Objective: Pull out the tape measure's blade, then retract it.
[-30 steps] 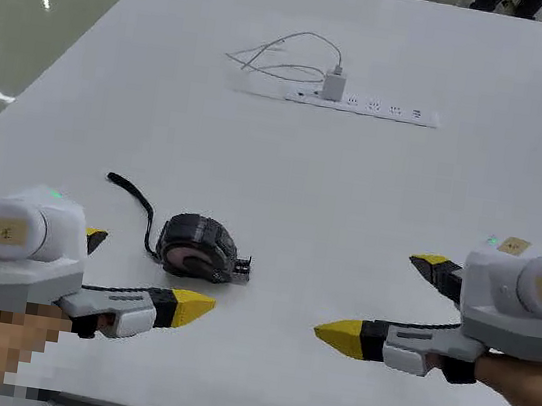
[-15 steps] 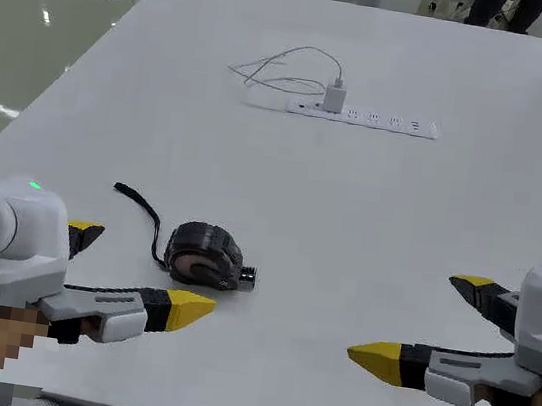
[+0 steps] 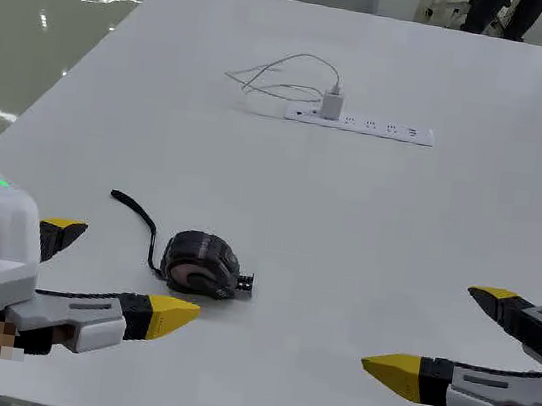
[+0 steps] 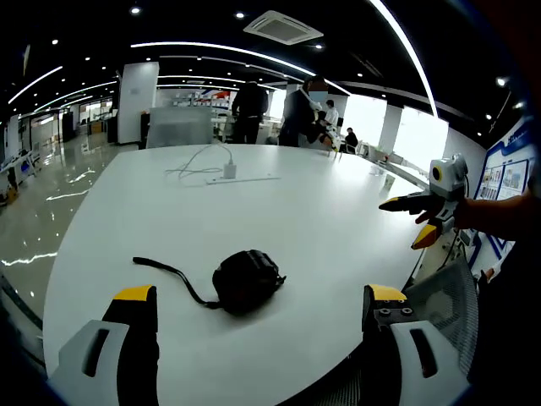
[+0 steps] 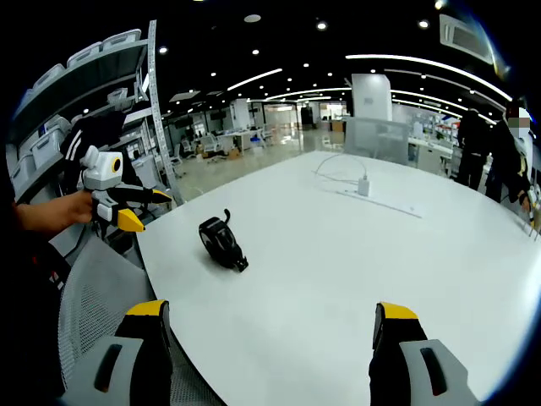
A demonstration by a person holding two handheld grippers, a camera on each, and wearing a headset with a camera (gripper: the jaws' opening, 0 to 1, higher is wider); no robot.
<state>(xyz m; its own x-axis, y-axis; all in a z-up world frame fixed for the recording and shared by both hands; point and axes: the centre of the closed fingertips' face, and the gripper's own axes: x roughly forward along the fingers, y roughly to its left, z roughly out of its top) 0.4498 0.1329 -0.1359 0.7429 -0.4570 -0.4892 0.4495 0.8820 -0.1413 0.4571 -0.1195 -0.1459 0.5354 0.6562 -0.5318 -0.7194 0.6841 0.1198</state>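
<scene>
Tape measure (image 3: 202, 264) lies on table (image 3: 370, 217); left gripper (image 3: 128, 269) near it, right gripper (image 3: 427, 326) well apart, both w/ jaws spread, released

A large open-plan office or showroom hall: a broad white table (image 3: 347, 234) carries a power strip (image 3: 363, 125) at 12 o'clock, with glossy floor (image 3: 32, 38) at 10 o'clock, ceiling light strips (image 4: 211, 44), an air-conditioner cassette (image 4: 283, 27), storage shelving (image 5: 101, 51) and standing people (image 4: 249, 106).

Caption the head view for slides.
Both open, the left gripper and right gripper flank the retracted tape measure on the white table.
</scene>
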